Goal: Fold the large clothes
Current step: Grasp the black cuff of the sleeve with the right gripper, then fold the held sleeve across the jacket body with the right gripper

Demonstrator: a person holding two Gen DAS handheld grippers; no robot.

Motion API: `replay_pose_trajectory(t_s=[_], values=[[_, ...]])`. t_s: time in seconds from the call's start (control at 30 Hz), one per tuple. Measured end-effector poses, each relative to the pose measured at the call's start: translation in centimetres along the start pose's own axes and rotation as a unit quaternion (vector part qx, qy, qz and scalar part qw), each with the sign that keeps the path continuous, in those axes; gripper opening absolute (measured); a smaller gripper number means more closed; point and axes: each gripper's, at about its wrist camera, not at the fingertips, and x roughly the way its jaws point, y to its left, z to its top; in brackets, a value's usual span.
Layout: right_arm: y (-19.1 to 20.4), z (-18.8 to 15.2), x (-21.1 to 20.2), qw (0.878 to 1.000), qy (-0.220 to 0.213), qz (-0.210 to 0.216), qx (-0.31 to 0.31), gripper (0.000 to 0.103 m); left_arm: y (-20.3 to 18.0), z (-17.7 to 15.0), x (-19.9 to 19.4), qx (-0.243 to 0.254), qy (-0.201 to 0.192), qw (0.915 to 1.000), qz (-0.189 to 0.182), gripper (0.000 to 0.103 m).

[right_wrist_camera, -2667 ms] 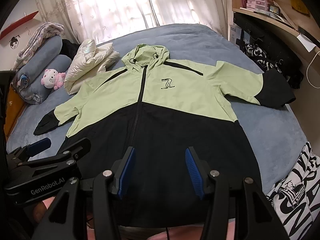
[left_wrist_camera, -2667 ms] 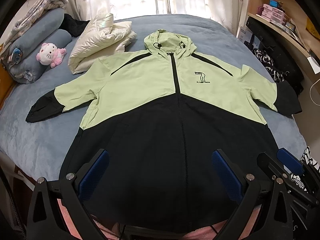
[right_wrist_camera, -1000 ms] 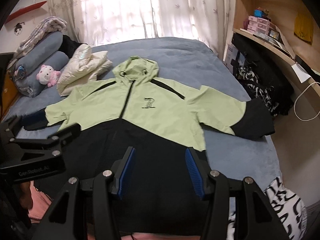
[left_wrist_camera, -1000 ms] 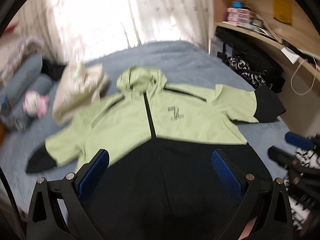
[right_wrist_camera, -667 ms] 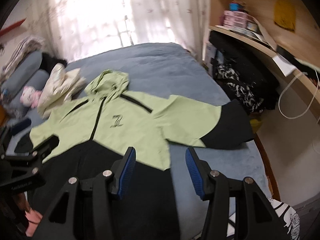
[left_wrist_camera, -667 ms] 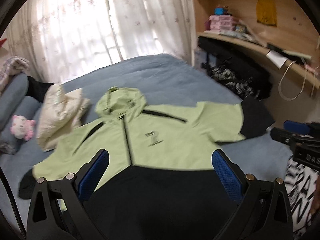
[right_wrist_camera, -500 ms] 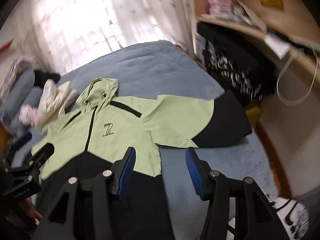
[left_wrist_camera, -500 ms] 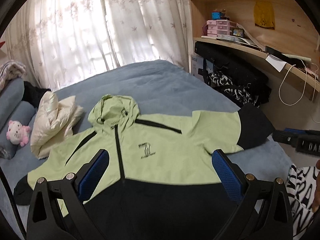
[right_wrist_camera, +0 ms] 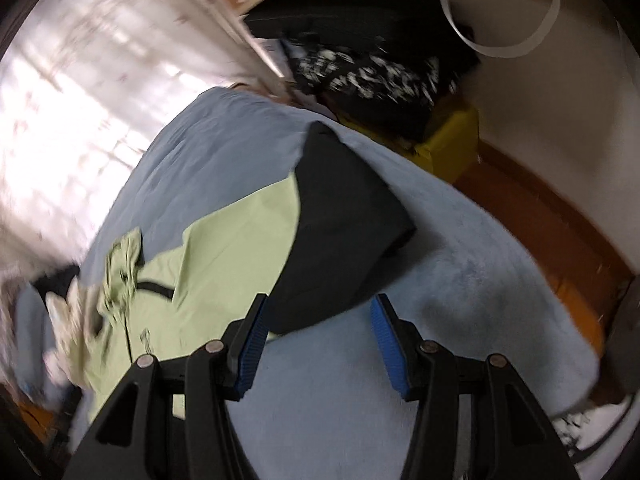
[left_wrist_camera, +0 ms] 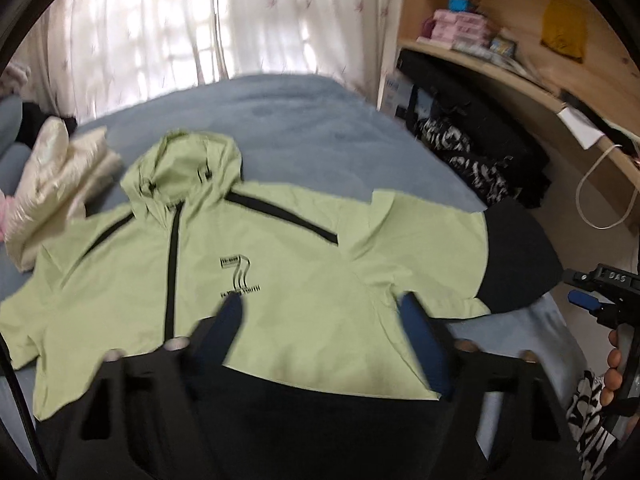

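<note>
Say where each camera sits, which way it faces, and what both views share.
Left wrist: rides the left tongs, looks down across the jacket towards the curtains; the right tongs and fingers show at its right edge.
Right wrist: rides the right tongs, rolled, aimed at the black cuff.
Shared: jacket, cuff, blue bed.

**Room and Background**

Daylight is passing through sheer curtains (left_wrist_camera: 168,28) ahead of the claw. A blue-grey bed (left_wrist_camera: 304,120) is occupying the area below and ahead. Wooden shelving (left_wrist_camera: 500,60) is standing to the right; orange-brown flooring (right_wrist_camera: 560,240) is showing beside the bed.
</note>
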Motion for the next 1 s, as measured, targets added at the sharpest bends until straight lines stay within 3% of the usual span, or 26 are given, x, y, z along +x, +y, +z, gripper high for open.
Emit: replay_pose_trajectory(t_s=[0.17, 0.23, 0.47, 0.53, 0.67, 0.7, 0.77, 0.83, 0.9, 1.0], values=[[-1.4, 2.0, 2.3, 0.999, -0.006, 0.023, 0.035, 0.052, 0.7, 0.5, 2.7, -0.018, 0.006, 0.9993, 0.032, 0.048], [-1.9, 2.8, 3.2, 0.998, -0.005, 0.032, 0.049, 0.052, 1.1, 0.7, 3.1, -0.021, 0.003, 0.9988, 0.043, 0.035], [-2.8, 4.5, 5.4, 0.996, -0.017, 0.042, 0.077, 0.052, 1.9, 1.6, 5.0, -0.028, 0.022, 0.9975, 0.060, 0.025], [-2.9, 4.9, 5.3, 0.995, -0.034, 0.046, 0.086, 0.052, 1.9, 1.7, 5.5, -0.024, 0.033, 0.9975, 0.058, 0.009], [-1.9, 5.4, 4.3, 0.993, -0.078, 0.023, 0.090, 0.052, 2.4, 1.4, 5.4, -0.021, 0.028, 0.9976, 0.060, 0.005], [-1.2, 5.4, 4.0, 0.993, -0.090, 0.014, 0.078, 0.050, 2.6, 1.4, 5.2, -0.020, 0.024, 0.9978, 0.058, 0.005], [2.0, 5.5, 3.0, 0.993, -0.120, -0.009, 0.019, 0.022, 3.1, 1.5, 4.4, -0.023, 0.015, 0.9984, 0.049, 0.005], [5.9, 5.0, 1.9, 0.989, -0.137, -0.002, -0.052, 0.007, 3.9, 1.6, 3.6, -0.033, 0.009, 0.9987, 0.038, 0.005], [10.5, 3.5, 0.6, 0.979, -0.156, 0.019, -0.128, 0.007, 5.0, 1.7, 2.7, -0.049, 0.010, 0.9986, 0.016, 0.005], [17.9, -0.5, -0.3, 0.953, -0.154, 0.065, -0.253, 0.007, 6.7, 1.6, 1.7, -0.070, 0.009, 0.9975, 0.004, 0.005]])
